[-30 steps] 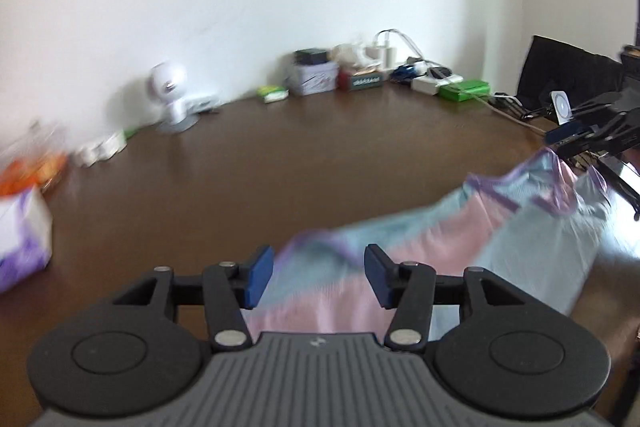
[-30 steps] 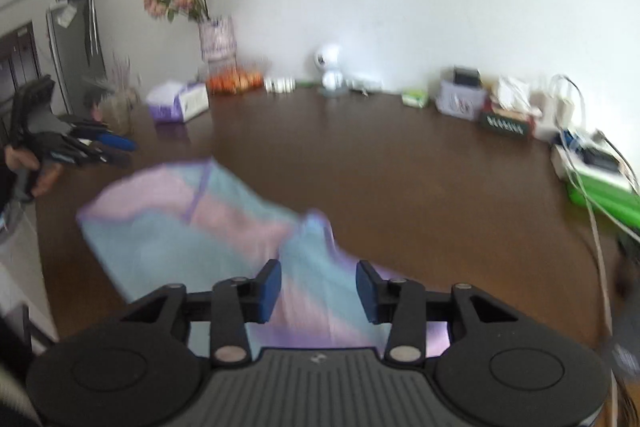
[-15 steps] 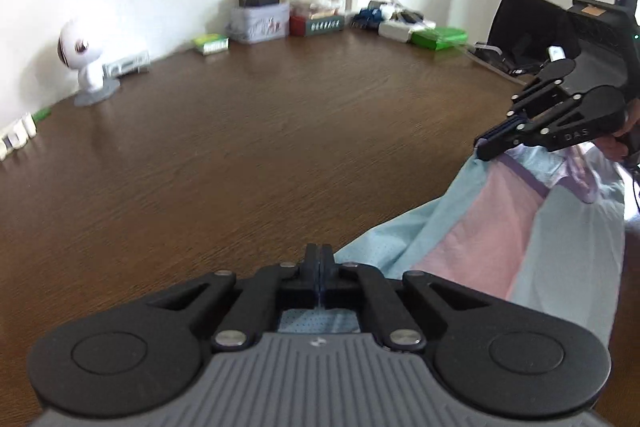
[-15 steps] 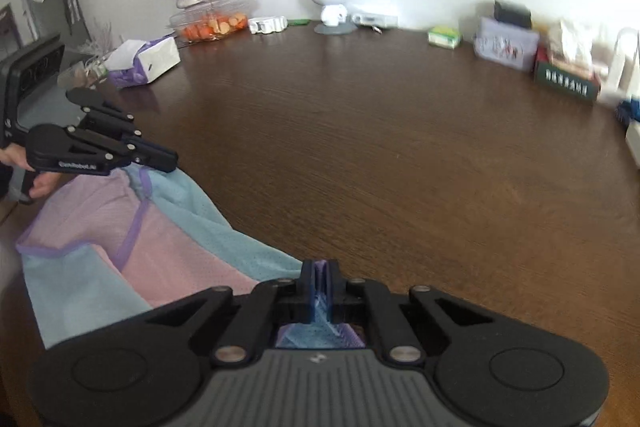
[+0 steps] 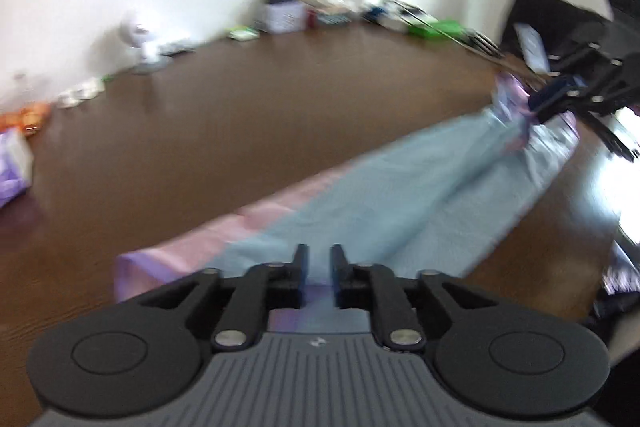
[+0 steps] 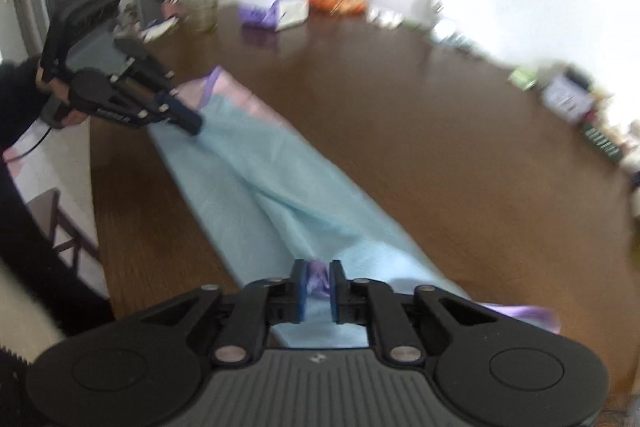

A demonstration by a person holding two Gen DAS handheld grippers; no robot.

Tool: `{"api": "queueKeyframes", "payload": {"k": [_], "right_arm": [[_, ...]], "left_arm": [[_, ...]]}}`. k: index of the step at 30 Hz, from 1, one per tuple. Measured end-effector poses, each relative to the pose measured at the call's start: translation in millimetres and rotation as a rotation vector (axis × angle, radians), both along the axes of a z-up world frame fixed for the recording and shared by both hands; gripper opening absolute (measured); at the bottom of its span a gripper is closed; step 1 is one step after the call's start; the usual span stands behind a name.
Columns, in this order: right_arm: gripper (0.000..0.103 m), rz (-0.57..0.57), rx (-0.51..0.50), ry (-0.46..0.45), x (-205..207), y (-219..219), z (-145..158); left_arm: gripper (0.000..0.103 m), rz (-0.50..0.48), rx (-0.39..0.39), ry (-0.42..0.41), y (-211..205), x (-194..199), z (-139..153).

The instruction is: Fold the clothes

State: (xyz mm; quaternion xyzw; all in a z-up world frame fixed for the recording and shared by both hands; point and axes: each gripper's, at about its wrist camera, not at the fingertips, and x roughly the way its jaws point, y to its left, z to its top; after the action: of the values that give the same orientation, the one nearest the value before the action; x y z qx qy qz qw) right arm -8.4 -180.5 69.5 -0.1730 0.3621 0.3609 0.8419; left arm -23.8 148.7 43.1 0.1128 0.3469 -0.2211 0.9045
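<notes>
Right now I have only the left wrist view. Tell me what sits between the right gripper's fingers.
Observer: The right gripper has purple fabric of the garment bunched between its pads, jaws narrowly apart. Whether it is pinched or loose, I cannot tell.
Operator: Report my left gripper's end from that side.
Observer: The left gripper is over the garment's far end, close to the table edge.
Operator: Check the garment's corner beside the right gripper.
Observer: A purple hem pokes out to the gripper's right, low over the table.
</notes>
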Motion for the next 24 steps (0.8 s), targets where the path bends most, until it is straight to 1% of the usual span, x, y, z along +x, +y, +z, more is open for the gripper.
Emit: {"api": "queueKeyframes", "payload": {"k": [1, 2, 3, 5, 6, 7, 9, 10, 11, 12, 13, 16, 18, 19, 22, 23, 24], "right_arm": [[0.021, -0.047, 0.016, -0.031, 3, -13, 9], [0.031, -0.096, 0.027, -0.061, 6, -26, 16], [0.034, -0.151, 0.018, -0.086, 13, -38, 19], [0.034, -0.274, -0.015, -0.1, 30, -63, 19], [0.034, -0.327, -0.03, -0.091, 37, -73, 16], [0.034, -0.367, -0.037, -0.081, 44, -83, 13], [0.034, -0.42, -0.026, -0.058, 51, -99, 6], [0.034, -0.44, -0.01, -0.043, 54, -105, 2], [0.034, -0.454, 0.008, -0.029, 58, -109, -1], [0.034, -0.466, 0.023, -0.015, 61, -113, -5], [0.034, -0.469, 0.029, 0.0, 62, -116, -10], [0.034, -0.466, 0.035, 0.039, 68, -114, -19], [0.034, -0.459, 0.041, 0.051, 66, -111, -24], [0.034, -0.454, 0.046, 0.051, 65, -109, -25], [0.034, -0.442, 0.052, 0.048, 62, -106, -26], [0.034, -0.441, 0.05, 0.048, 61, -105, -26], [0.034, -0.44, 0.049, 0.047, 59, -105, -25]], "left_arm": [[0.049, 0.03, -0.009, -0.008, 10, 3, 1], [0.049, 0.058, -0.019, -0.002, 21, 9, 0], [0.047, 0.089, -0.025, 0.02, 30, 18, -1], [0.042, 0.161, -0.036, 0.077, 46, 35, -5], [0.035, 0.192, -0.052, 0.106, 54, 42, -6], [0.03, 0.216, -0.074, 0.128, 60, 47, -8], [0.027, 0.241, -0.114, 0.15, 72, 50, -9], [0.023, 0.242, -0.12, 0.15, 72, 53, -10], [0.017, 0.244, -0.126, 0.15, 73, 55, -11], [0.006, 0.249, -0.136, 0.155, 74, 59, -11], [0.0, 0.261, -0.151, 0.165, 75, 64, -12], [0.0, 0.33, -0.202, 0.161, 82, 76, -8], [0.0, 0.416, -0.246, 0.152, 88, 85, -11], [0.0, 0.443, -0.261, 0.156, 92, 88, -12], [0.001, 0.517, -0.265, 0.17, 100, 94, -13], [0.003, 0.531, -0.274, 0.176, 104, 94, -11], [0.006, 0.523, -0.292, 0.183, 108, 88, -5]]}}
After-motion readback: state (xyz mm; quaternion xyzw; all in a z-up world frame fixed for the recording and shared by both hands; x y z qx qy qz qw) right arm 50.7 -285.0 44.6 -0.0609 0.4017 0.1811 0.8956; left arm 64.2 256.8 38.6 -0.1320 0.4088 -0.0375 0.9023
